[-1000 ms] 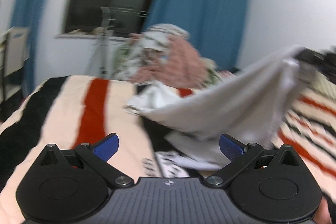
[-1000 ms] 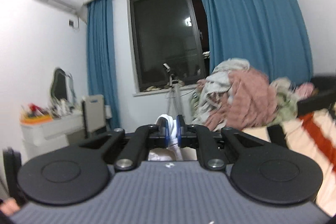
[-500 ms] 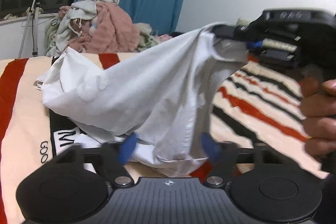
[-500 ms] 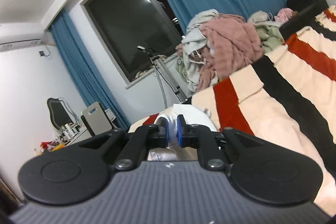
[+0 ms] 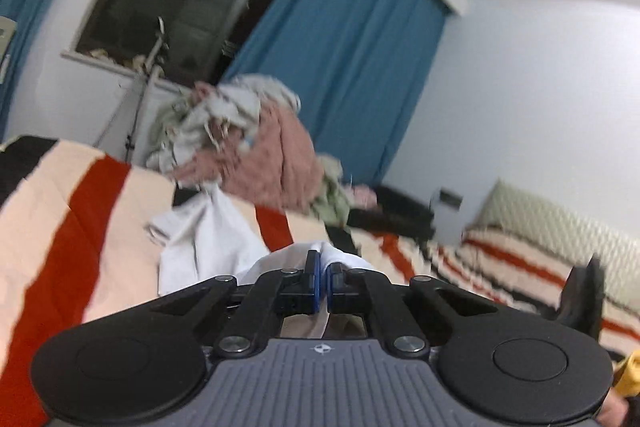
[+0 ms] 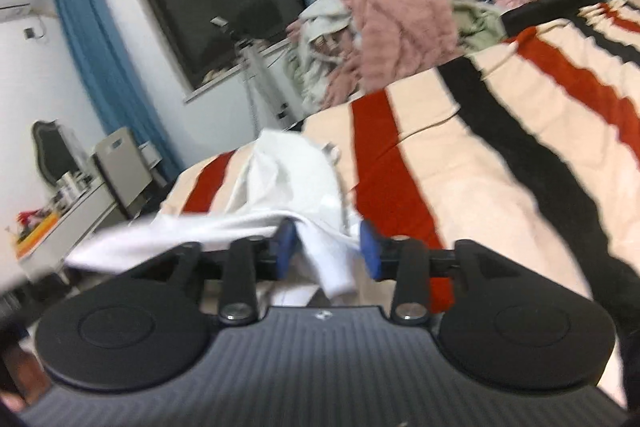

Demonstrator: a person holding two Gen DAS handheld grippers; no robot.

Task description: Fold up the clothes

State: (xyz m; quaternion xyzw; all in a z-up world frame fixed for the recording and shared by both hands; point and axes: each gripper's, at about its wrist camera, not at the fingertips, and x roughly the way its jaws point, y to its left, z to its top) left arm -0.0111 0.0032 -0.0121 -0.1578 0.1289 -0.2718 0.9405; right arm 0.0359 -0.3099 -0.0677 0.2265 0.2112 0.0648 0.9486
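Pinching a fold of the white garment [image 5: 208, 235], the left gripper [image 5: 321, 281] has its blue pads pressed together on the cloth. Right gripper [image 6: 328, 247] stands spread, with cloth draped between its pads but not clamped. The garment trails forward from both grippers across the striped blanket [image 6: 500, 155], long axis toward the laundry heap [image 5: 256, 143]. Judgement: a grip by the right gripper needs only closure.

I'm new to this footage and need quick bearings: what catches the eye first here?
First, the white garment lying rumpled on the red, black and cream striped blanket, running up to both tools. The left gripper is shut on a fold of it, while the right gripper stands open with cloth between its blue pads. Behind, a heap of pink and pale clothes sits by the blue curtain.
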